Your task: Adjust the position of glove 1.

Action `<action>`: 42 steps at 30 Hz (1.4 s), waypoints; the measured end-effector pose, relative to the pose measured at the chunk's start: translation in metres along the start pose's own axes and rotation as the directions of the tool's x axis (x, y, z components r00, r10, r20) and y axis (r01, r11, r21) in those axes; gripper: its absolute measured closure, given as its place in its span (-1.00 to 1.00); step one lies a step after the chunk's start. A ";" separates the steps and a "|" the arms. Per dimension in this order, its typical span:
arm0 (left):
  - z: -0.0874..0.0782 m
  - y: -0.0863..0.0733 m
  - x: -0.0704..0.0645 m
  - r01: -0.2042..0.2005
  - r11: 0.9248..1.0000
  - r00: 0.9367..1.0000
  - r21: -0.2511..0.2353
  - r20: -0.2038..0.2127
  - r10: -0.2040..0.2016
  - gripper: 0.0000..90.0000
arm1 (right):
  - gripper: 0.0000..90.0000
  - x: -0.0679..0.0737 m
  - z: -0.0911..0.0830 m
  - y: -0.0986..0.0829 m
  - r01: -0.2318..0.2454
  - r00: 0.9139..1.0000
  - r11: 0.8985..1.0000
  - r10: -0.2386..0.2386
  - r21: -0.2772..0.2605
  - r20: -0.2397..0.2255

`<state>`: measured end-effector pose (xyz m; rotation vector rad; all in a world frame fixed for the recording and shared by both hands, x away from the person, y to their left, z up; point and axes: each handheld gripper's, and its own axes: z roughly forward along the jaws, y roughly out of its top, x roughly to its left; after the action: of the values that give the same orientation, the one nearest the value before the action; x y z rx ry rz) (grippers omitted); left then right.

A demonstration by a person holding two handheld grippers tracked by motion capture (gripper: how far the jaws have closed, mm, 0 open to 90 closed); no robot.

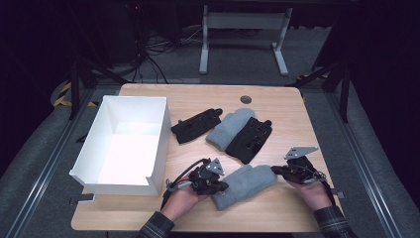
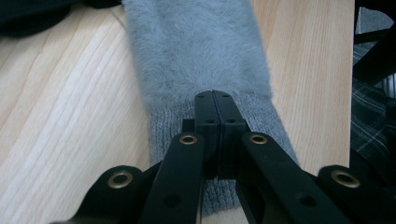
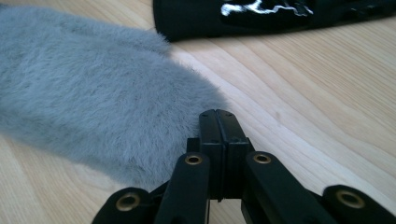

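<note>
Near grey mitten (image 1: 243, 185) lies flat on the surface (image 1: 198, 101), left gripper (image 1: 214, 187) clamped on its cuff, right gripper (image 1: 275, 170) pinching its fuzzy tip. I'd lift both ends evenly so it doesn't sag, then swing left to the white box (image 1: 94, 130).

A light wooden table with rounded corners (image 1: 287, 106) stands on grey carpeted floor (image 1: 237, 59). Beyond it, the room is dark; a white metal desk frame (image 1: 242, 22) stands at the back, with tangled black cables (image 1: 148, 47) on the floor to its left.
</note>
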<state>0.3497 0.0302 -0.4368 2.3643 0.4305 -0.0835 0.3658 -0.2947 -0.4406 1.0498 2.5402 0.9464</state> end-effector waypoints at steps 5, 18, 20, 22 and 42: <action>-0.009 -0.012 0.001 0.028 1.000 1.000 -0.005 -0.008 -0.028 1.00 | 1.00 0.008 0.009 0.008 0.021 1.000 1.000 -0.021 -0.001 -0.009; -0.023 -0.018 0.004 0.072 0.996 0.995 -0.051 -0.061 -0.075 0.62 | 0.71 0.005 0.015 0.014 0.026 1.000 0.998 -0.026 -0.058 0.007; -0.025 -0.015 0.007 0.080 0.995 0.994 -0.064 -0.071 -0.085 0.48 | 0.48 0.001 0.010 0.009 0.010 1.000 0.997 -0.009 -0.076 0.019; -0.025 -0.011 0.009 0.091 0.993 0.992 -0.070 -0.084 -0.097 0.30 | 0.20 -0.003 0.006 0.001 0.000 0.999 0.995 0.004 -0.096 0.040; -0.019 0.037 0.055 0.098 0.990 0.965 -0.097 -0.235 -0.119 -0.39 | -0.53 -0.014 0.001 -0.037 -0.012 0.995 0.995 0.021 -0.097 0.093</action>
<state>0.4130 0.0332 -0.4087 2.2738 0.6672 0.1693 0.3557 -0.3235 -0.4653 1.0627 2.3895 0.9887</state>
